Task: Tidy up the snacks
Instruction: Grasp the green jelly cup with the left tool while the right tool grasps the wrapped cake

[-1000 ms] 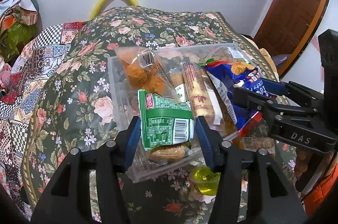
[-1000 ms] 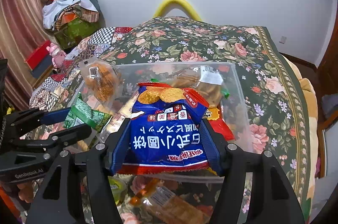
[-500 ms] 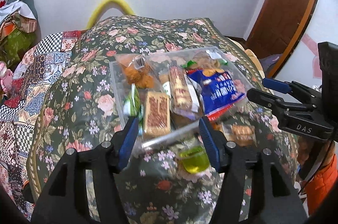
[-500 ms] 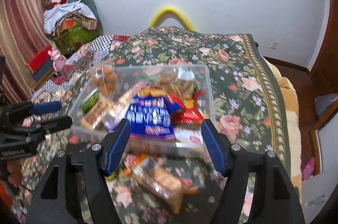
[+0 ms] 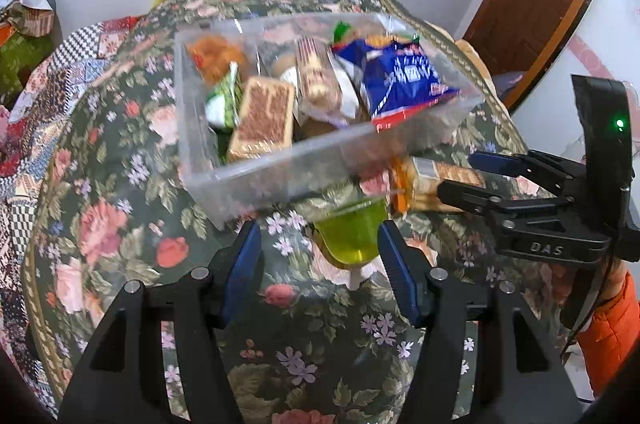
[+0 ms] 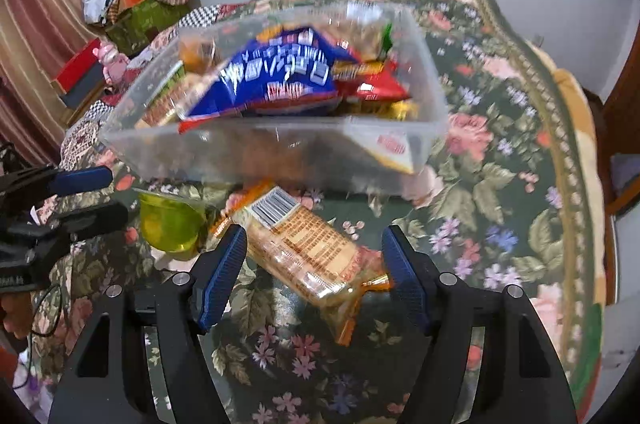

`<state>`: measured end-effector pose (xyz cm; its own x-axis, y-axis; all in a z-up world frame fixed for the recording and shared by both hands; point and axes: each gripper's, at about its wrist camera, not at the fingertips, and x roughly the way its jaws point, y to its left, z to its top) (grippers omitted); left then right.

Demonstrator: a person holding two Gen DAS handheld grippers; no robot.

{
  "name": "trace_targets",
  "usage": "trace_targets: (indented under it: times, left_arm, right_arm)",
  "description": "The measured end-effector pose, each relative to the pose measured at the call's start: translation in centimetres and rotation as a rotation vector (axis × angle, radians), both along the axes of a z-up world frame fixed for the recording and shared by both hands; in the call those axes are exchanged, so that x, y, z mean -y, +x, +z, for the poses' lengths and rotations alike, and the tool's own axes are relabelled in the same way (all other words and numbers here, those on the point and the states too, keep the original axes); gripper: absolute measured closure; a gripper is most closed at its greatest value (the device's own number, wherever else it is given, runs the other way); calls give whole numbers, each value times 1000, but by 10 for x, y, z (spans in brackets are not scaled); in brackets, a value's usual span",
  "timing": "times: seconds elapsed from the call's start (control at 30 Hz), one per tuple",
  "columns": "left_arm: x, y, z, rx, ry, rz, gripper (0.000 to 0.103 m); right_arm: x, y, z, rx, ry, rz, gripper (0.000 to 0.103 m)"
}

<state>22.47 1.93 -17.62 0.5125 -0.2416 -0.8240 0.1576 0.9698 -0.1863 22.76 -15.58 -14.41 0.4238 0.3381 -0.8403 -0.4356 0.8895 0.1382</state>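
A second ago each hand-held gripper held a packet over the clear plastic bin [image 5: 256,180]; both packets now lie inside. The left hand-held gripper [image 5: 320,260], jaws just widened and empty, frames the green jelly cup [image 5: 352,236] on the floral bedspread [image 5: 120,224]. The right hand-held gripper [image 6: 316,272], likewise opened, straddles the orange-edged biscuit packet [image 6: 304,244]. Both snacks lie just beside the bin's near wall, with open bedspread on the near side.

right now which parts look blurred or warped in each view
Left wrist view: clear plastic snack bin smeared by motion blur, black tongs sharp. Right wrist view: blue biscuit bag smeared, tongs crisp; fisheye bends both frames' edges.
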Motion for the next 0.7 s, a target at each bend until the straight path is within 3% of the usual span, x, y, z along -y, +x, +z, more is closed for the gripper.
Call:
trace_targets:
  times: [0.27, 0.43, 0.53, 0.7]
  left_arm:
    - [18, 8, -18, -31, -24, -33, 43]
    - [30, 18, -25, -42, -18, -42, 43]
    - [32, 26, -33, -59, -26, -30, 43]
    - [34, 29, -38, -48, -41, -19, 55]
  right_arm:
    - [-9, 1, -10, -20, 13, 24, 37]
    - [-6, -7, -8, -10, 7, 29, 72]
    - [0, -10, -8, -10, 11, 17, 72]
    - [8, -16, -7, 7, 7, -8, 73]
